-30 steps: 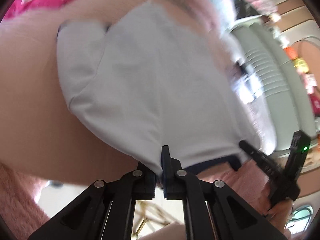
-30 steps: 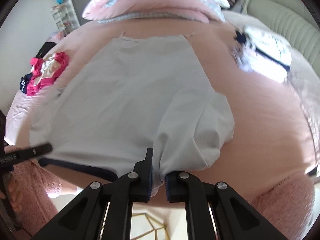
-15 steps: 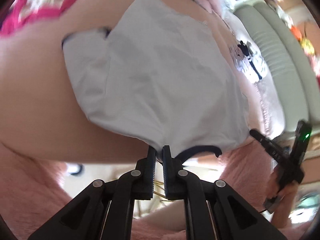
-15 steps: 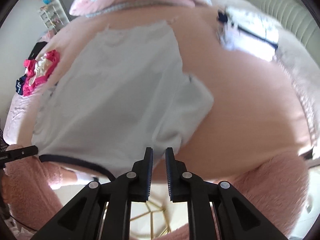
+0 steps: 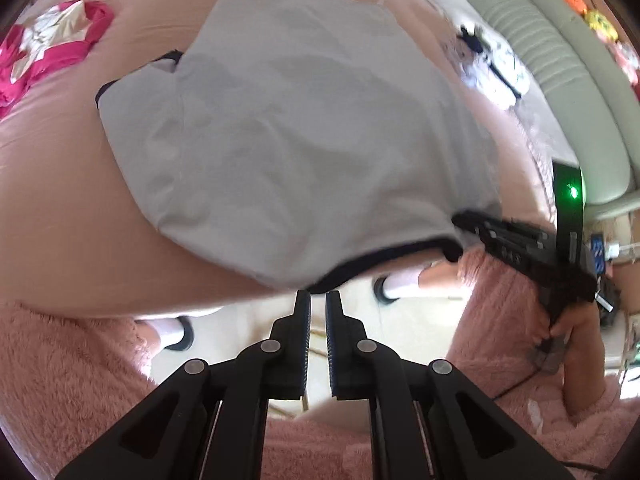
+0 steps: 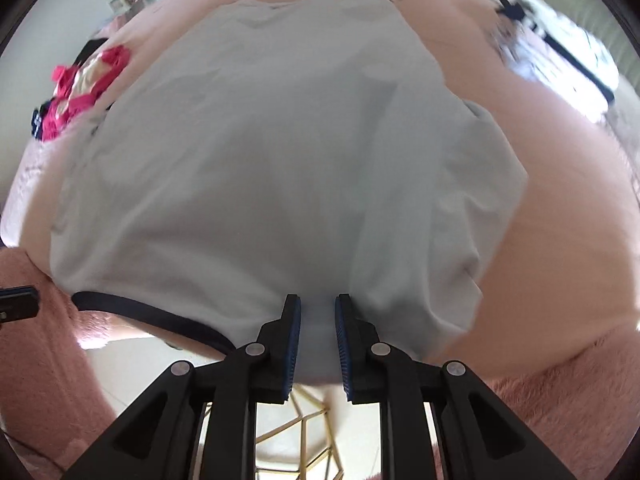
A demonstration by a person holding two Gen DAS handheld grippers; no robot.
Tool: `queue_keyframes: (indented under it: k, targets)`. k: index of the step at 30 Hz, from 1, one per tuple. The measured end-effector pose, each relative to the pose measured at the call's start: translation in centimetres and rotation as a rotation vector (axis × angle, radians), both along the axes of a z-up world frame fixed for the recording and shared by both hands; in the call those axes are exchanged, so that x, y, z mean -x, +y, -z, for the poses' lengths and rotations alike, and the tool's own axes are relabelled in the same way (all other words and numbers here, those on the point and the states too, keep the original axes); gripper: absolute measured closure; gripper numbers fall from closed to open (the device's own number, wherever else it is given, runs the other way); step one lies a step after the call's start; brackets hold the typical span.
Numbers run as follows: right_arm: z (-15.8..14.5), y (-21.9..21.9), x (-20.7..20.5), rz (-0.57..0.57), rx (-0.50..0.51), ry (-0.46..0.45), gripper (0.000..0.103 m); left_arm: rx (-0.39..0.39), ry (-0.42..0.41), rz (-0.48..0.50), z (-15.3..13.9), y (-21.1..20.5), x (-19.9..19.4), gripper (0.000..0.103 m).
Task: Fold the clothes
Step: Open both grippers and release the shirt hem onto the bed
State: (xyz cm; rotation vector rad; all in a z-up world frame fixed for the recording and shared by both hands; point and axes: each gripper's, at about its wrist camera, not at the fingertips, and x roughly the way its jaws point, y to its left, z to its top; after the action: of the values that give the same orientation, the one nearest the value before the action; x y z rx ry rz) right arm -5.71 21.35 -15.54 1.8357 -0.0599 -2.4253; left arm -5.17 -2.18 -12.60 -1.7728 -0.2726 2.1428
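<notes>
A pale grey T-shirt point(image 5: 304, 136) with a dark navy collar point(image 5: 384, 252) lies flat on the pink bed, collar toward me; it also shows in the right wrist view point(image 6: 272, 168). My left gripper point(image 5: 317, 300) is open with a narrow gap, empty, just off the near collar edge. My right gripper point(image 6: 317, 304) is open and empty, fingers straddling the shirt's near edge by the right shoulder. The right gripper also shows in the left wrist view point(image 5: 464, 220) at the shirt's right corner.
A pink and white garment point(image 5: 48, 48) lies at the far left of the bed point(image 5: 60, 184). A white and navy garment point(image 6: 560, 48) lies at the far right. A grey-green sofa point(image 5: 560, 64) stands behind. My pink fleece sleeves point(image 5: 72, 368) fill the lower corners.
Both grippers have let go of the shirt's shoulder edges and opened. The shirt now lies flat on the bed, and both grippers have drawn back slightly toward me.
</notes>
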Motion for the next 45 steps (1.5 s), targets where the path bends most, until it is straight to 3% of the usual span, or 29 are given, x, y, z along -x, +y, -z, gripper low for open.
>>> queue_keyframes:
  k: [3,9,11,13,21,23,26,29,32,37,41,45]
  targets:
    - [-1.1,0.6,-0.5,0.023,0.042,0.031,0.086,-0.083,0.056,-0.036,-0.4,0.2,2.1,0.097]
    - [-2.4,1.2,-0.3,0.043,0.112,0.116,0.086,-0.206,0.055,-0.055,2.9,1.8,6.1,0.097]
    - [-1.2,0.6,0.3,0.017,0.094,0.089,0.086,-0.181,0.01,-0.067,5.1,2.9,6.7,0.097]
    - [0.3,0.0,0.9,-0.013,0.059,0.042,0.086,-0.101,-0.043,-0.07,7.2,3.2,6.1,0.097]
    - [-1.0,2.1,-1.7,-0.022,0.053,-0.009,0.086,-0.151,-0.105,-0.088,6.7,-1.0,2.1,0.097]
    - [-2.4,2.3,-1.9,-0.021,0.046,0.031,0.086,-0.114,-0.051,-0.055,5.4,-0.4,2.1,0.097]
    - [-4.4,1.6,-1.3,-0.045,0.095,0.121,0.085,-0.155,0.037,-0.017,3.8,1.0,3.4,0.097]
    - [-3.9,-0.7,0.4,-0.083,0.073,0.152,0.076,-0.161,0.101,-0.01,3.5,3.0,5.3,0.097]
    - [-2.1,-0.3,1.8,-0.082,0.052,0.11,0.076,-0.037,-0.024,0.011,6.4,4.4,6.8,0.097]
    - [-1.9,3.3,2.2,-0.057,0.111,0.033,0.076,-0.073,-0.088,0.028,6.7,2.1,6.1,0.097]
    - [-2.0,6.2,2.7,-0.035,0.153,-0.018,0.076,-0.057,0.013,0.004,4.2,0.3,8.8,0.097]
    - [-4.6,7.8,7.5,-0.006,0.111,0.064,0.075,-0.061,0.082,-0.057,4.0,-0.9,15.0,0.097]
